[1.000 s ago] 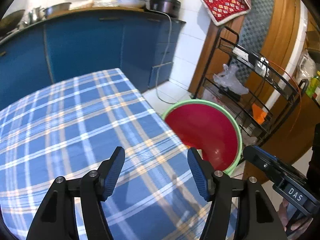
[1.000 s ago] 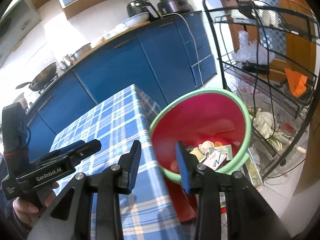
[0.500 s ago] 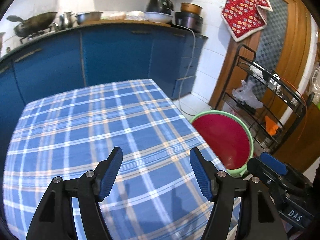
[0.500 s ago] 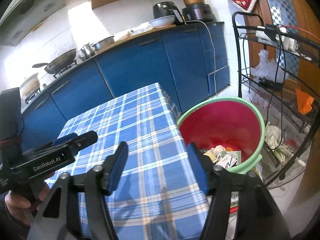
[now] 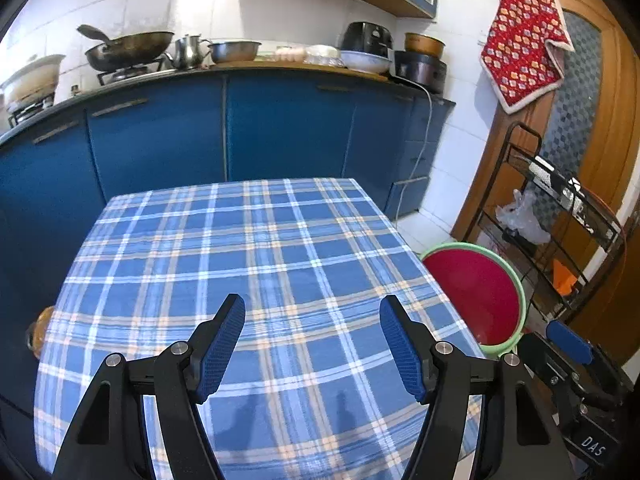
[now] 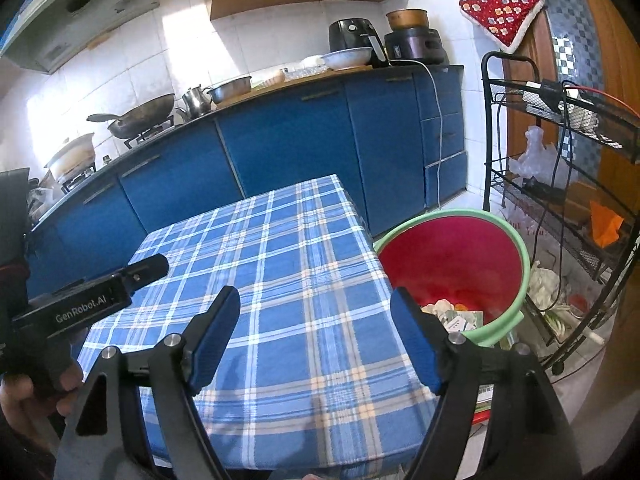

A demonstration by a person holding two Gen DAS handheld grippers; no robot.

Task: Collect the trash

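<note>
A red bin with a green rim (image 6: 452,260) stands on the floor at the table's right edge; it also shows in the left wrist view (image 5: 476,296). Crumpled paper and packaging trash (image 6: 452,314) lie at its bottom. The blue plaid tablecloth (image 5: 248,264) covers the table and bears no trash; it also shows in the right wrist view (image 6: 280,264). My left gripper (image 5: 312,344) is open and empty above the cloth. My right gripper (image 6: 316,340) is open and empty above the table's right part, next to the bin.
Blue kitchen cabinets (image 5: 224,128) with pots and a wok stand behind the table. A black wire rack (image 6: 560,168) with bags and cables stands right of the bin, before a wooden door (image 5: 592,128). The left gripper's body (image 6: 84,300) shows at the left.
Both grippers have pulled back and up from the bin, and now look over the table. The right gripper's jaws have opened wider. The left gripper stays open.
</note>
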